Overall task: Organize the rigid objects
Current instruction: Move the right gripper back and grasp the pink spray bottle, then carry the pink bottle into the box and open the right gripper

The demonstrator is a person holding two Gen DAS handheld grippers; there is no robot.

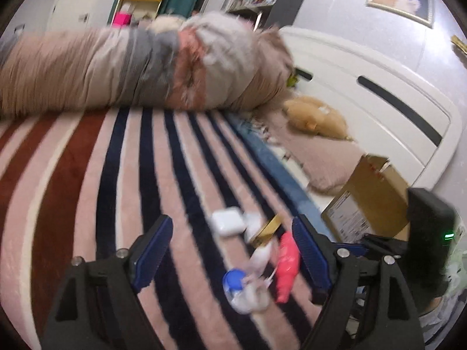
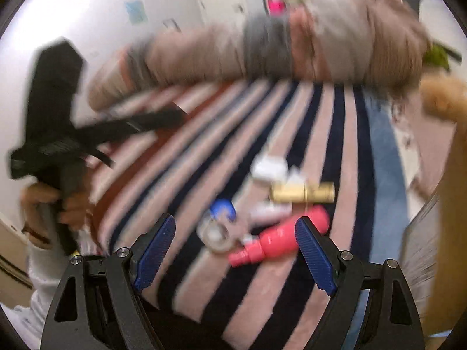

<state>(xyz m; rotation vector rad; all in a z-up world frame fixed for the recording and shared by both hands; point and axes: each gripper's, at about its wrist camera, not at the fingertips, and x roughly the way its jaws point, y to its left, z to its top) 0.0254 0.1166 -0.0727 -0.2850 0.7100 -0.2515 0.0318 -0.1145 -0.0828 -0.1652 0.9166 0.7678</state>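
Observation:
Small rigid objects lie in a cluster on a striped blanket (image 1: 87, 175): a white earbud case (image 1: 228, 221), a gold box (image 1: 267, 229), a pink spray bottle (image 1: 287, 265), a clear jar with a blue lid (image 1: 233, 281) and a small white item (image 1: 261, 255). My left gripper (image 1: 233, 253) is open above them, empty. In the right wrist view the same case (image 2: 267, 167), gold box (image 2: 302, 192), pink bottle (image 2: 280, 240) and blue-lidded jar (image 2: 223, 208) lie ahead of my open, empty right gripper (image 2: 235, 250). Both views are blurred.
A rolled duvet (image 1: 131, 67) lies across the far side of the bed. A cardboard box (image 1: 370, 198) stands at the right, by a white headboard (image 1: 379, 93) and a plush toy (image 1: 315, 118). The left gripper held by a hand (image 2: 55, 145) shows at the right view's left.

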